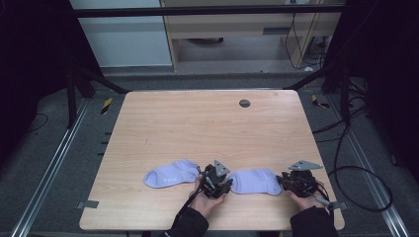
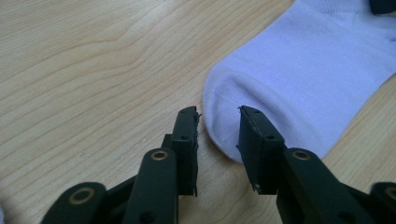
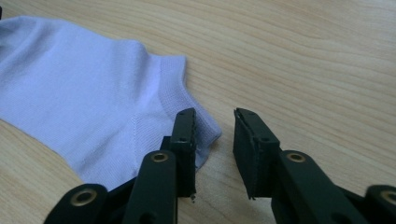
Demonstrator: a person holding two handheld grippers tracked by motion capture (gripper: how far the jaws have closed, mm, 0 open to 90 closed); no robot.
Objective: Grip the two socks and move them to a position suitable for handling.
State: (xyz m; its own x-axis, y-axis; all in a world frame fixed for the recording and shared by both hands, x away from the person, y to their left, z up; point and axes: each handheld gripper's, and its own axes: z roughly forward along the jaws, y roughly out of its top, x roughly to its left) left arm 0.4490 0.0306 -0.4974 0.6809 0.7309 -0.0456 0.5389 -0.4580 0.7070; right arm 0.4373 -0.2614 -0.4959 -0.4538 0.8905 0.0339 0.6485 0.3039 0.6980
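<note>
the wooden table [image 1: 207, 118] carries two pale lilac socks side by side near the person's edge, and the right sock [image 1: 256, 181] lies flat between the two grippers. the left gripper [image 1: 221, 189] is at the toe end of this sock; in the left gripper view its jaws stand partly open with a gap between them, and the rounded toe of the sock [image 2: 299, 79] lies in that gap, one pad over its edge, but the pads are not pressing it together. the right gripper [image 1: 285, 181] is at the cuff end; in the right gripper view its jaws also stand partly open, one pad rests over the ribbed cuff corner [image 3: 187, 112] and the other is over bare wood, so nothing is pinched. the other sock [image 1: 170, 174] lies just left of the left gripper, untouched. no writing can be read on the socks.
</note>
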